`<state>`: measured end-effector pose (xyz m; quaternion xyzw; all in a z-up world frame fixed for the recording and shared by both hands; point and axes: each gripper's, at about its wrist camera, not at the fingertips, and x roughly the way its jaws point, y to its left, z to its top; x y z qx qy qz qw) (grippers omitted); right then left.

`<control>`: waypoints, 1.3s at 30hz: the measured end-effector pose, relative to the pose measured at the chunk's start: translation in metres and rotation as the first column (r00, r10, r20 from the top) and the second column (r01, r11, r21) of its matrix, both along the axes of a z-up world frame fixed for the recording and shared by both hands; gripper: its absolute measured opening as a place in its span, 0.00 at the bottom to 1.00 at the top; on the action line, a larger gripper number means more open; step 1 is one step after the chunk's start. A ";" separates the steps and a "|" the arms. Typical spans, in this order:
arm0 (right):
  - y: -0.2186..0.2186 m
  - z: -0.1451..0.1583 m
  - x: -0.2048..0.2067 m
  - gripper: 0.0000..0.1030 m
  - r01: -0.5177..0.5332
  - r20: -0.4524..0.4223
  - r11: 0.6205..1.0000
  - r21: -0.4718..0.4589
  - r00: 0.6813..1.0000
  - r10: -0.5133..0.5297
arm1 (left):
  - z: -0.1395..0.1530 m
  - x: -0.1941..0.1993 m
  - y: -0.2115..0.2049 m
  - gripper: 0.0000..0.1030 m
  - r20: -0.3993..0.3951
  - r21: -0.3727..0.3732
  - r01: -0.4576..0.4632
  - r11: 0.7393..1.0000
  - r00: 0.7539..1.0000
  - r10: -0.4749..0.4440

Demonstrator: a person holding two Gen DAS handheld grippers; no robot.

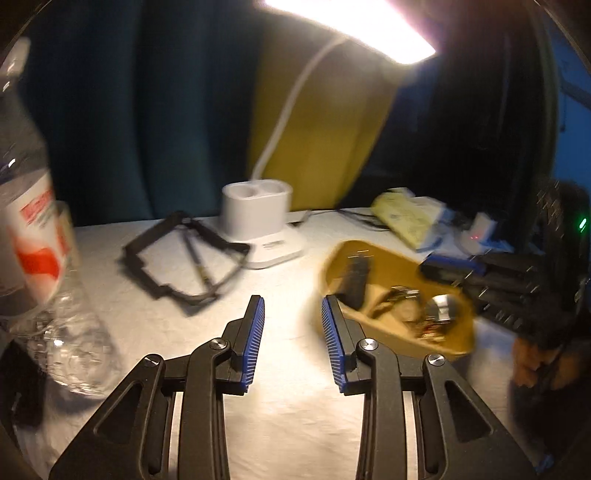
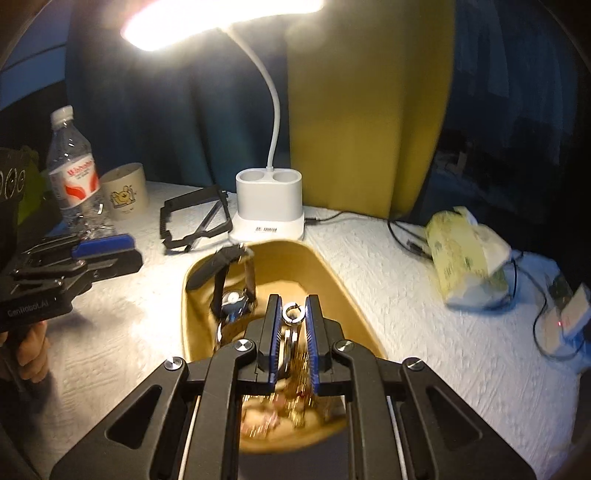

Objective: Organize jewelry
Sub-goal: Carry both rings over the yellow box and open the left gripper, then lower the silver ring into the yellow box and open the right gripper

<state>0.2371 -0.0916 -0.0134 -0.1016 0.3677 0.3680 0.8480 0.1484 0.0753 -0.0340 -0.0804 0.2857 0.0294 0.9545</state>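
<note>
The yellow tray (image 2: 334,280) sits on the white textured surface (image 2: 424,295) just in front of the lamp base, and the jewelry lies inside it: a black-strapped watch (image 2: 221,284) leans against the tray's far left wall, a silver ring (image 2: 293,313) shows in the middle, and a blurred heap of gold and silver pieces (image 2: 291,391) fills the near end. The right tool (image 2: 291,314) reaches down into the tray with its blue-padded fingers drawn close on either side of the silver ring and the metal pieces below it; motion blur keeps me from telling whether the pads actually press on anything. The left tool (image 1: 293,310) hovers over bare surface just left of the tray, its fingers spread wide with nothing between them; in the right wrist view it shows at the tray's left, gripped by a hand (image 2: 31,347). Behind the tray stands the white lamp base (image 2: 269,205), its gooseneck rising to a glowing lamp head (image 2: 221,18). Left of the lamp base lies a black frame (image 2: 195,218) with a pen across it, and farther left stand a cream mug (image 2: 125,192) and a clear water bottle (image 2: 74,173). Right of the tray, well apart, lie a yellow-and-white packet (image 2: 465,254) and black cables (image 2: 406,236).
</note>
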 end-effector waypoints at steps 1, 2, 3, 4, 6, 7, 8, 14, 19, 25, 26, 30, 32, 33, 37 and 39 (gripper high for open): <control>0.003 0.000 0.003 0.11 0.001 0.001 1.000 0.001 1.000 -0.001 | -0.003 0.001 0.003 0.34 -0.006 0.029 -0.024 0.999 1.000 0.024; 0.007 -0.001 0.007 0.11 0.005 0.001 1.000 0.001 1.000 -0.005 | -0.005 0.002 0.006 0.34 -0.009 0.039 -0.035 0.999 0.999 0.035; 0.009 -0.002 0.011 0.11 0.011 -0.002 1.000 -0.004 1.000 -0.011 | -0.007 0.002 0.010 0.34 -0.011 0.034 -0.040 0.999 0.999 0.041; 0.011 -0.004 0.014 0.11 0.019 -0.008 1.000 -0.006 1.000 -0.019 | -0.008 0.003 0.015 0.34 -0.015 0.017 -0.047 0.999 0.999 0.047; 0.015 -0.008 0.019 0.11 0.023 -0.025 1.000 -0.002 0.999 -0.023 | -0.011 0.003 0.022 0.34 -0.021 -0.007 -0.055 0.998 0.998 0.055; 0.017 -0.011 0.021 0.11 0.024 -0.032 1.000 -0.002 0.999 -0.024 | -0.013 0.004 0.024 0.34 -0.024 -0.012 -0.056 0.998 0.998 0.056; 0.018 -0.012 0.022 0.11 0.026 -0.037 1.000 -0.003 0.999 -0.027 | -0.014 0.004 0.025 0.34 -0.030 -0.014 -0.058 0.998 0.998 0.058; 0.028 -0.021 0.025 0.12 0.004 -0.045 1.000 -0.009 0.999 -0.004 | -0.018 0.006 0.027 0.34 -0.046 -0.032 -0.054 0.998 0.998 0.053; 0.032 -0.017 0.015 0.13 -0.034 -0.013 0.999 -0.005 0.999 0.034 | -0.016 0.003 0.027 0.34 -0.029 -0.029 -0.070 0.997 0.997 0.069; 0.028 -0.009 0.010 0.25 -0.021 -0.008 1.000 0.003 1.000 0.021 | -0.012 -0.001 0.019 0.34 -0.008 0.003 -0.050 0.999 0.999 0.050; 0.027 -0.008 0.010 0.26 -0.015 -0.008 1.000 0.003 1.000 0.015 | -0.011 -0.002 0.017 0.34 -0.006 0.003 -0.045 0.999 0.999 0.045; 0.019 -0.003 0.003 0.33 0.013 -0.011 1.000 -0.003 1.000 -0.014 | -0.007 -0.005 0.009 0.34 0.005 0.011 -0.022 1.000 1.000 0.022; 0.014 -0.002 0.000 0.35 0.030 -0.019 1.000 0.002 0.999 -0.030 | -0.004 -0.007 0.004 0.34 0.010 0.014 -0.008 1.000 1.000 0.008; 0.011 0.000 -0.002 0.36 0.039 -0.021 0.999 0.003 0.999 -0.039 | -0.003 -0.008 0.002 0.34 0.014 0.015 -0.003 1.000 1.000 0.002; 0.001 0.003 -0.012 0.39 0.060 -0.031 0.998 0.008 0.998 -0.060 | -0.001 -0.013 -0.008 0.34 0.024 0.020 0.028 0.999 0.999 -0.028; -0.004 0.005 -0.018 0.40 0.070 -0.032 0.998 0.001 0.997 -0.070 | 0.000 -0.017 -0.012 0.34 0.028 0.012 0.039 0.999 0.999 -0.040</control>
